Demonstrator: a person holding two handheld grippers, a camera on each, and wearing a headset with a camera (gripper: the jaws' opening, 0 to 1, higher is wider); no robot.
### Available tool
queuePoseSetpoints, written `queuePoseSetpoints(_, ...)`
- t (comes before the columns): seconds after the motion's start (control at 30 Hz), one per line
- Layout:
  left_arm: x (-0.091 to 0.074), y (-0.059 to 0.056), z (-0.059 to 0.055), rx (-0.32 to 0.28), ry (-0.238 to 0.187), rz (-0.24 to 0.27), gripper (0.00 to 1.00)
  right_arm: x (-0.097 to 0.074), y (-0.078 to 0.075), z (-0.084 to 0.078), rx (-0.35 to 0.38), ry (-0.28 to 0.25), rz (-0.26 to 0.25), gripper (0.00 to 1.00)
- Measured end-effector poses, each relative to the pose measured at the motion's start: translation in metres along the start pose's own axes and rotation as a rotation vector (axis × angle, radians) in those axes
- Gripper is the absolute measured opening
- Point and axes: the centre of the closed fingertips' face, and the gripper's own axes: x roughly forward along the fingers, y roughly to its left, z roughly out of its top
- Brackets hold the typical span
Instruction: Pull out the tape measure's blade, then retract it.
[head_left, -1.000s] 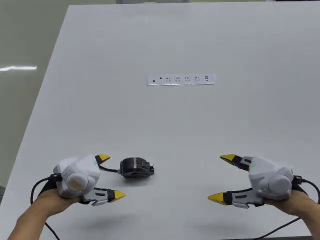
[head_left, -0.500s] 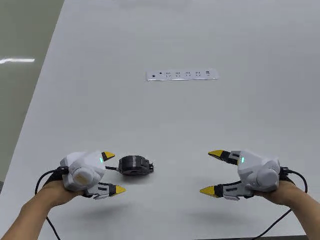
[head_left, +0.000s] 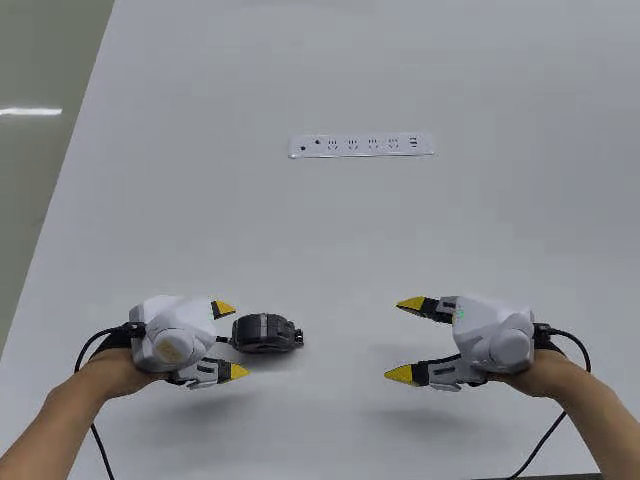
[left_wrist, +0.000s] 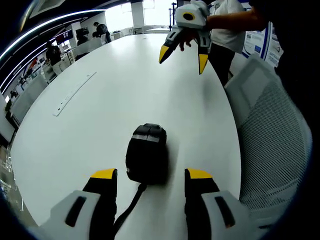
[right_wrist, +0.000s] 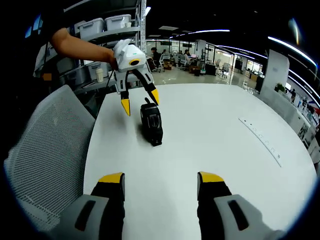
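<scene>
The tape measure (head_left: 266, 333) lies on the white table (head_left: 350, 230) at its near left, a dark grey and black case resting on its side. No blade shows outside the case. A thin black strap (left_wrist: 131, 210) runs from its near end back toward the left gripper (head_left: 231, 340).

The left gripper sits just left of the tape measure, jaws spread and holding nothing. In the left gripper view the case lies just ahead of the 2 yellow tips and in line with the gap between them. The tips seem to stand clear of the case, though the angle is too poor to be sure. In the head view the far tip is level with the case's left end and the near tip is just beside its near left corner.

The right gripper (head_left: 404, 339) is well apart to the right, at about the same nearness, jaws wide apart and empty, its tips pointing left toward the tape measure. Bare table lies between the two.

A white power strip (head_left: 362, 146) with a row of sockets lies far out near the middle of the table, well apart from both grippers. A grey mesh chair back (left_wrist: 270, 135) stands at the near edge of the table.
</scene>
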Motion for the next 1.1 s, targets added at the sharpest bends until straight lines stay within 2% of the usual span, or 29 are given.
queuePoseSetpoints(0.3, 0.010, 0.003, -0.003, 0.055, 0.001, -0.040, 0.45, 0.014, -0.003, 0.000, -0.013, 0.009, 0.028, 0.56)
queuePoseSetpoints(0.53, 0.016, 0.006, -0.005, 0.066, 0.003, -0.068, 0.41, 0.027, -0.007, 0.004, -0.022, 0.002, 0.038, 0.55)
queuePoseSetpoints(0.73, 0.020, 0.006, -0.004, 0.070, 0.001, -0.088, 0.38, 0.040, -0.010, 0.008, -0.033, -0.007, 0.044, 0.52)
queuePoseSetpoints(0.9, 0.025, 0.000, -0.004, 0.092, 0.008, -0.123, 0.37, 0.052, -0.009, 0.011, -0.049, -0.011, 0.059, 0.49)
queuePoseSetpoints(1.1, 0.029, 0.001, -0.004, 0.107, 0.008, -0.129, 0.35, 0.067, -0.006, 0.013, -0.057, -0.010, 0.088, 0.48)
